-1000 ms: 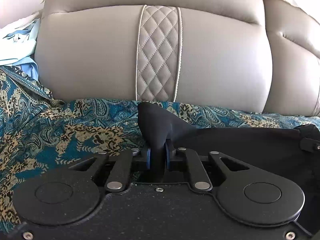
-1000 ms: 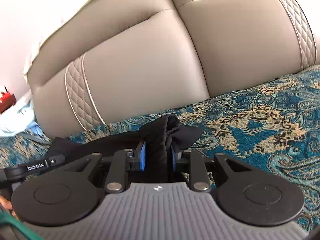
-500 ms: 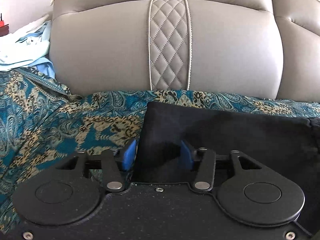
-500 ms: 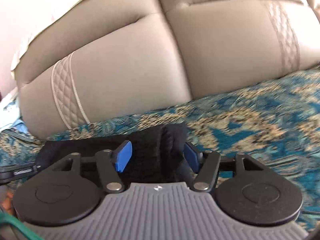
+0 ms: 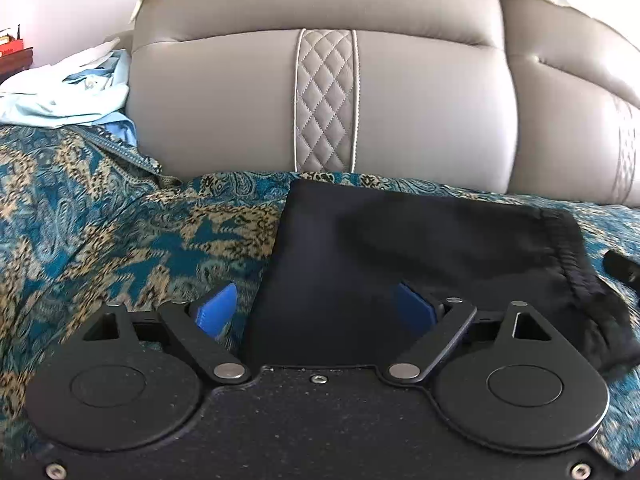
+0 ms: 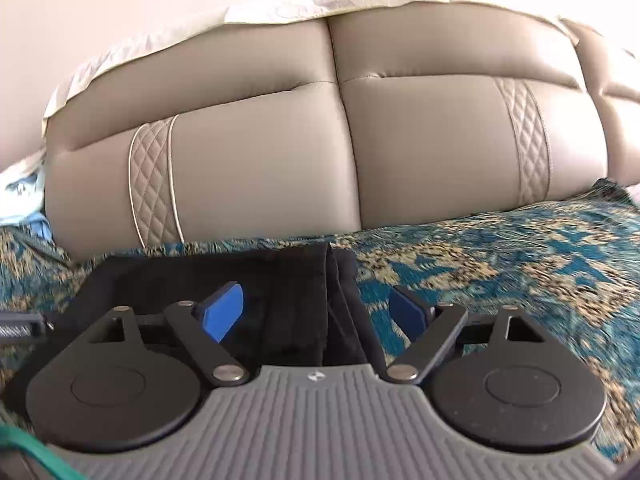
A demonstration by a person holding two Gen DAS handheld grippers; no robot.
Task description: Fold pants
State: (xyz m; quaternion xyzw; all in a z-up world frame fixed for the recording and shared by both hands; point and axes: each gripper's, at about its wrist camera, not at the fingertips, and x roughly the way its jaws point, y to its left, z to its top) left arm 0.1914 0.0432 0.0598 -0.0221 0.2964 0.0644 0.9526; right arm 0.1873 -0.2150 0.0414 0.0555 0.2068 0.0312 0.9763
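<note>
Patterned teal bedspread (image 5: pixel 120 240) beneath folded black pants (image 5: pixel 400 240), no containers visible.

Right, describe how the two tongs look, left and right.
Both tongs share black round-lobed linkage plates with silver pivot pins and blue finger pads. The left tongs sit on a speckled black base; the right tongs on a ribbed grey base bearing a small logo, with a green cable at its lower left corner.
</note>
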